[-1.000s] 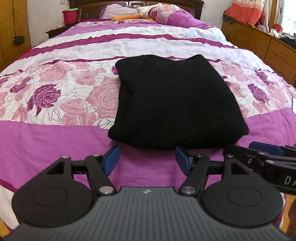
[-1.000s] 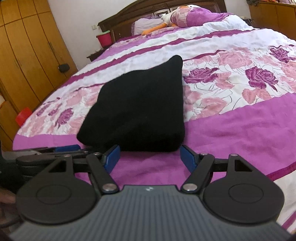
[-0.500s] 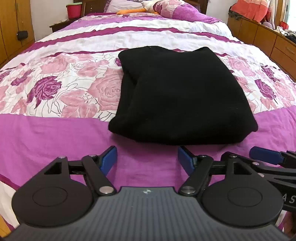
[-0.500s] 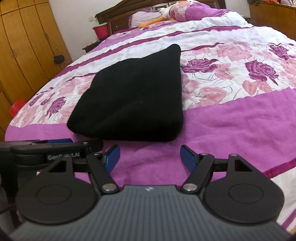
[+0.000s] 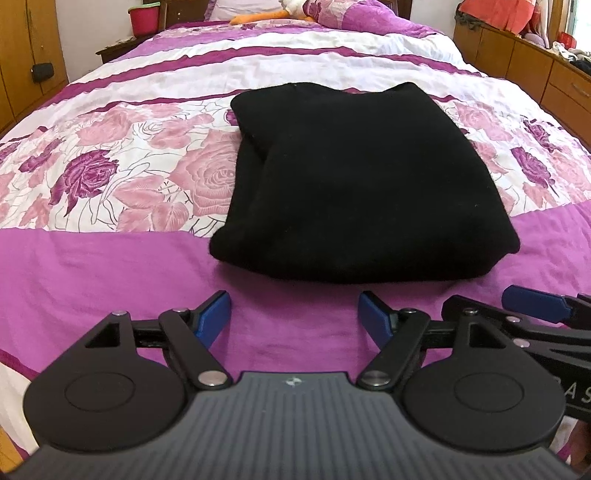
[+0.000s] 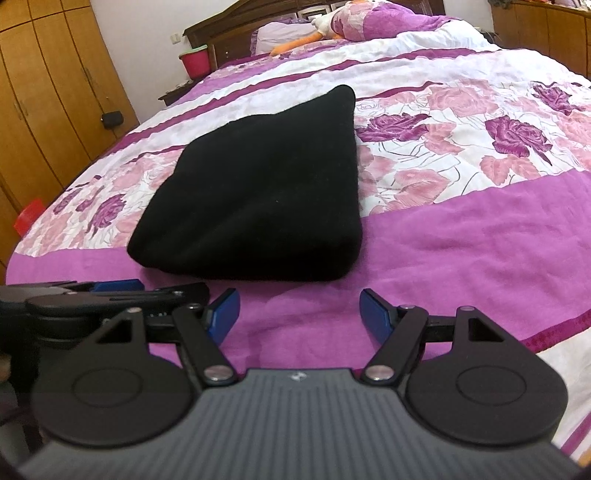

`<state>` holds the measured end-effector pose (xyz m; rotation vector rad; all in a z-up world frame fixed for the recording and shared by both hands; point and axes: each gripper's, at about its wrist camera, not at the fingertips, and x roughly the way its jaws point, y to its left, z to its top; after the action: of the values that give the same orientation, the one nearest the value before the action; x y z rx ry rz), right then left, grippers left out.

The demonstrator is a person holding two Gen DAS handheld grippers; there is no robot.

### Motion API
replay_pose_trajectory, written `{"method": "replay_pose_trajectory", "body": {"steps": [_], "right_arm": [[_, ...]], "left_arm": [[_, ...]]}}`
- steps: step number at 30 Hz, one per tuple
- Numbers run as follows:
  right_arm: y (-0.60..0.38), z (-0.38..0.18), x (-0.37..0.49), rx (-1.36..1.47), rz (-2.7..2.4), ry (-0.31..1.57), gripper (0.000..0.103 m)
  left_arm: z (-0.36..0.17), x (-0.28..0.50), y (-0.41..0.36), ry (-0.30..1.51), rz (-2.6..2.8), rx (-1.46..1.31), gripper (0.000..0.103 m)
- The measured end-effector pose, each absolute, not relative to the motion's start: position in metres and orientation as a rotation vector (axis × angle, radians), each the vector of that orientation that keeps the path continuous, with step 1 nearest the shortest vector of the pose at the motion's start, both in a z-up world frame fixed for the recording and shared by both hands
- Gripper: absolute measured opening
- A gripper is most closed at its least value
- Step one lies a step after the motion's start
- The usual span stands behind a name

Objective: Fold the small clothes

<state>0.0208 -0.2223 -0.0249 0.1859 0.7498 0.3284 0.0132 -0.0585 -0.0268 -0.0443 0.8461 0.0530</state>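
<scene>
Black garment (image 5: 354,184) folded into a thick rectangular bundle, lying flat on the bed (image 5: 110,266), straddling the rose-printed band and the plain magenta band of the bedspread. Left gripper (image 5: 294,314) low over the magenta band just short of the bundle's near edge, blue-padded fingers (image 5: 214,314) spread wide, gripping nothing. Right gripper (image 6: 298,312) alongside, near the bundle's near right corner, fingers (image 6: 375,314) likewise wide apart and empty. Each gripper visible at the edge of the other's view. Farther off: pink bucket (image 6: 194,61) on a nightstand, wooden wardrobe (image 6: 48,88), orange plush toy (image 5: 258,16) by the pillows
</scene>
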Motion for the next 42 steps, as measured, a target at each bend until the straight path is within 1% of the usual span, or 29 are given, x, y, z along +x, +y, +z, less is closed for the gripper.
{"method": "replay_pose_trajectory", "body": {"steps": [16,28,42], "right_arm": [[-0.225,-0.021,0.016,0.187,0.327,0.729,0.073],[-0.227,-0.021,0.016,0.195,0.333,0.730,0.073],[-0.227,-0.018,0.012,0.197,0.342,0.716,0.073]], "left_arm": [[-0.020,0.008,-0.061,0.828,0.048,-0.042,0.080],[-0.015,0.004,-0.067,0.796,0.066,0.010,0.080],[-0.014,0.003,-0.064,0.807,0.063,-0.023,0.080]]}}
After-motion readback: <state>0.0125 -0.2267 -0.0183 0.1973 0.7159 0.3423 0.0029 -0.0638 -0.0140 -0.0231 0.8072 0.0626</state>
